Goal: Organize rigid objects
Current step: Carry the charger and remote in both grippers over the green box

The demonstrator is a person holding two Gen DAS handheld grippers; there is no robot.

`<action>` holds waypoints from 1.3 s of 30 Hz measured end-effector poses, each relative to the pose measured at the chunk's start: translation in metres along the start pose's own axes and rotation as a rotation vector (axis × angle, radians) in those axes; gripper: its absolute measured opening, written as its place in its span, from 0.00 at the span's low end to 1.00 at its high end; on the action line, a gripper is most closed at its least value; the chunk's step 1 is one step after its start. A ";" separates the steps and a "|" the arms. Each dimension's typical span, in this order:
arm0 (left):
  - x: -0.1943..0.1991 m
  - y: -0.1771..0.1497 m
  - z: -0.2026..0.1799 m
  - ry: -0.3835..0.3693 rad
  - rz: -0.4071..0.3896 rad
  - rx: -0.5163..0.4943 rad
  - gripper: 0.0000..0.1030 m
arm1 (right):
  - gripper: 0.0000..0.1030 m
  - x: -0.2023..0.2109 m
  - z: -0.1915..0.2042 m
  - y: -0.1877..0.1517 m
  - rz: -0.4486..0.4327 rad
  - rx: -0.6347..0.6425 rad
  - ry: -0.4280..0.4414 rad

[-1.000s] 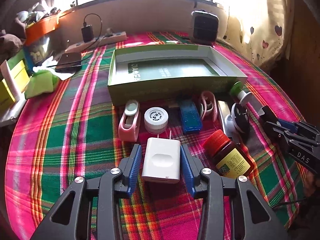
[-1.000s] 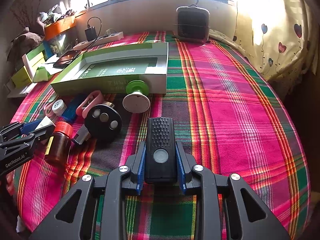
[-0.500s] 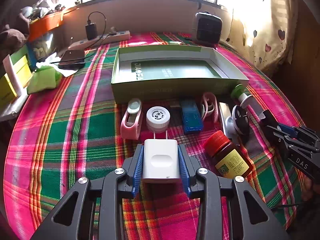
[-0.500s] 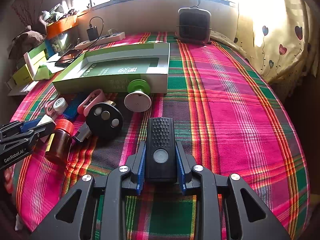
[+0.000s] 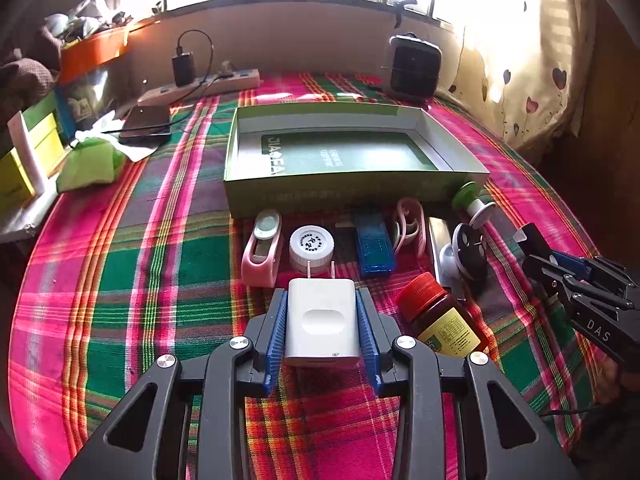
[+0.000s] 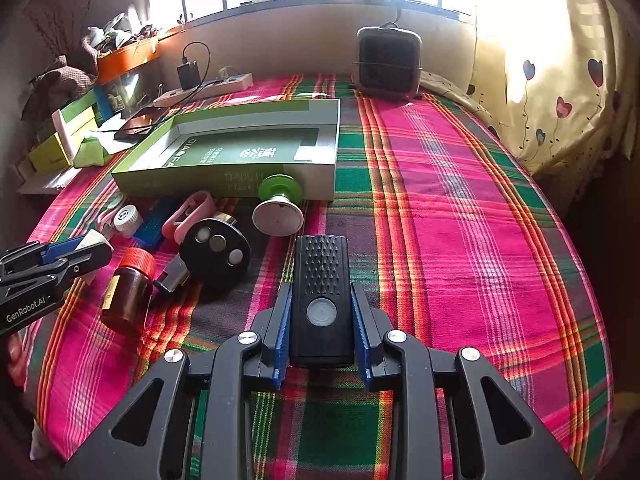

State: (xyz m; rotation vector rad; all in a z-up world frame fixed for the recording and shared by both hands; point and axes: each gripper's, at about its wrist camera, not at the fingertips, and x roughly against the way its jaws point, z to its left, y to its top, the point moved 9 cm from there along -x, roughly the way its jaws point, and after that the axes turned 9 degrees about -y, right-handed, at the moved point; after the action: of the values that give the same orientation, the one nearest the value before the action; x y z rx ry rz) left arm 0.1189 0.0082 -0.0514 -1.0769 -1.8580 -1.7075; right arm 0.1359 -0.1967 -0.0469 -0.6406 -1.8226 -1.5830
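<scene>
My left gripper (image 5: 322,322) is shut on a white plug charger (image 5: 322,320), held just above the plaid cloth. My right gripper (image 6: 322,316) is shut on a black remote-like device (image 6: 322,284) with a round button. An open green box (image 5: 340,152) (image 6: 240,152) lies farther back. In front of it sit a pink clip (image 5: 262,248), a white cap (image 5: 312,246), a blue case (image 5: 372,246), a black disc (image 6: 216,248), a green-and-white spool (image 6: 278,208) and a brown bottle with a red lid (image 5: 438,320) (image 6: 128,288).
A small black heater (image 6: 388,62) stands at the back. A power strip (image 5: 200,86) with a charger, a phone (image 5: 146,118) and yellow-green boxes (image 5: 28,152) crowd the back left. Plaid cloth (image 6: 460,220) stretches bare to the right, ending at a curtain.
The left gripper closed on the white charger and lifted it slightly. The right gripper kept its hold on the black device and rose a little.
</scene>
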 end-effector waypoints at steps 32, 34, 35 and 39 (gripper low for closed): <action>0.019 0.055 -0.004 -0.039 -0.101 -0.011 0.31 | 0.27 0.012 0.007 0.054 -0.076 0.002 0.032; 0.017 0.058 -0.004 -0.039 -0.100 -0.012 0.31 | 0.27 0.009 0.008 0.058 -0.076 0.000 0.036; 0.016 0.060 -0.003 -0.041 -0.102 -0.014 0.31 | 0.27 0.009 0.008 0.060 -0.077 0.000 0.037; 0.010 0.071 -0.002 -0.050 -0.104 -0.013 0.31 | 0.27 0.003 0.010 0.071 -0.078 0.003 0.038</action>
State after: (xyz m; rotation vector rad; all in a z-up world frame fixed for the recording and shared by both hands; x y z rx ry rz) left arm 0.1657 0.0063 0.0028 -1.0545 -1.9682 -1.7671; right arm 0.1831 -0.1760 0.0024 -0.5400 -1.8415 -1.6309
